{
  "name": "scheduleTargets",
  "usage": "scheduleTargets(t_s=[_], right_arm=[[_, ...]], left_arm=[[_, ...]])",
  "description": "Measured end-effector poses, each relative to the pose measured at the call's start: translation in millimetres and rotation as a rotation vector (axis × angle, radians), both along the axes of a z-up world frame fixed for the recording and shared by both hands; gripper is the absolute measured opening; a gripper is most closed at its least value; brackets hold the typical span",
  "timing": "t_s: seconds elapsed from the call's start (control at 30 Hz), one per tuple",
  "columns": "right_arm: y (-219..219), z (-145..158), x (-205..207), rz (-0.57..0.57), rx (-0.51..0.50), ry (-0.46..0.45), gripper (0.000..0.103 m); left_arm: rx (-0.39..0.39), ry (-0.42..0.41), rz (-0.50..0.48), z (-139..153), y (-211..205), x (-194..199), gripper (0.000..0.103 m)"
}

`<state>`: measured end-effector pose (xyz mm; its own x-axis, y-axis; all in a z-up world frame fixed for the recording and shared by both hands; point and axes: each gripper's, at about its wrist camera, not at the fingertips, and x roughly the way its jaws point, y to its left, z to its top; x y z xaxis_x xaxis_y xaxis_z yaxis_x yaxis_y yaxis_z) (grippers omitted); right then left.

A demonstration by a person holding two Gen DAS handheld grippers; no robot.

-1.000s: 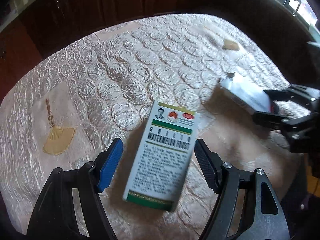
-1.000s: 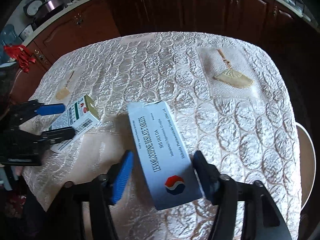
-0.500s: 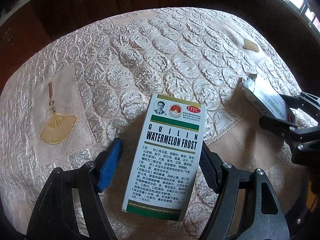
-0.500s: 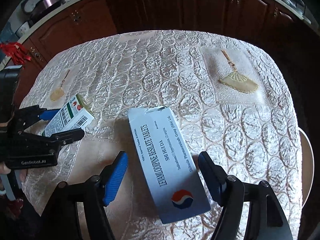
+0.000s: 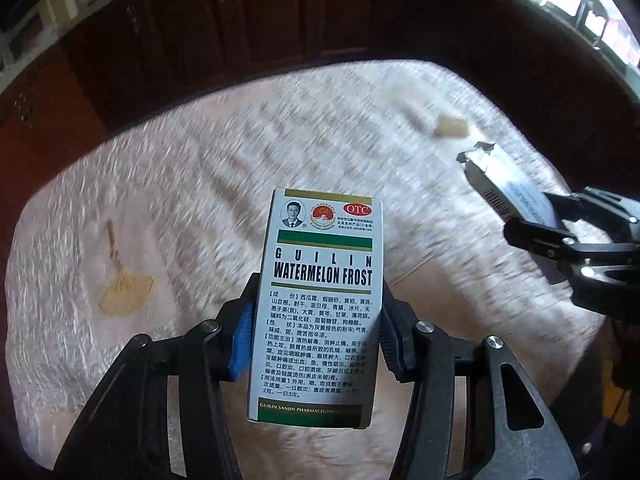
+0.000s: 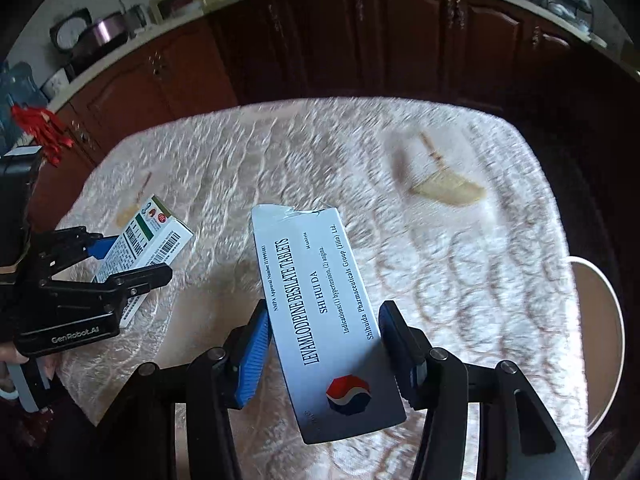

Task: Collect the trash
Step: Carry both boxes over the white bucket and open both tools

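Observation:
My left gripper (image 5: pixel 316 320) is shut on a white and green Watermelon Frost box (image 5: pixel 320 304) and holds it above the table. My right gripper (image 6: pixel 324 336) is shut on a long white tablet box (image 6: pixel 320 312) with a torn far end, also lifted off the table. The left gripper and its box (image 6: pixel 140 248) show at the left of the right wrist view. The right gripper with the tablet box (image 5: pixel 508 188) shows at the right of the left wrist view.
The table carries a cream quilted cloth (image 6: pixel 280 160) with embroidered fan motifs (image 6: pixel 448 192). Dark wooden cabinets (image 6: pixel 360 40) stand behind it. A white round rim (image 6: pixel 612 320) lies at the table's right edge.
Both grippers closed on their boxes and lifted them off the cloth. The table now looks farther away and blurred by motion.

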<state>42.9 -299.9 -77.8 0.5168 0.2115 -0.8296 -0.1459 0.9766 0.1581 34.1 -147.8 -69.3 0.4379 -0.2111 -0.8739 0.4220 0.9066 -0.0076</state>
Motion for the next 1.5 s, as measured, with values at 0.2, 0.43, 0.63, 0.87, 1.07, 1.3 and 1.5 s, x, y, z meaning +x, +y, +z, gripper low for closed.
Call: scheduleTargets(t_s=[0.2,0.43,0.63,0.87,1.07,1.3,1.5], right_arm=[[-48,22,-16,-0.11,0.024,-0.045,0.052],[-122,37,-31,-0.255,0.029,-0.068,0.052],[-179,37,-47,-0.374,0.039,-0.066,0.052],[-235,26,-62,-0.513,0.05,-0.041,0.052],[-276,3,-70,-0.613,0.08,0.007,0.052],[-309,-31,-67,-0.684,0.099,0.097,0.052],[-328,-53,-64,-0.712,0.13,0.144,0.052]], left_arm=[[-0.051,-0.023,-0.085,24,-55,0,0.05],[-0.09,-0.014,-0.186,34,-127,2,0.05],[-0.099,-0.005,-0.259,31,-188,-2,0.05],[-0.1,0.014,-0.33,23,-248,1,0.05],[-0.109,0.052,-0.365,9,-290,10,0.05],[-0.146,0.133,-0.374,-11,-322,23,0.05],[-0.156,0.183,-0.372,-29,-346,29,0.05]])
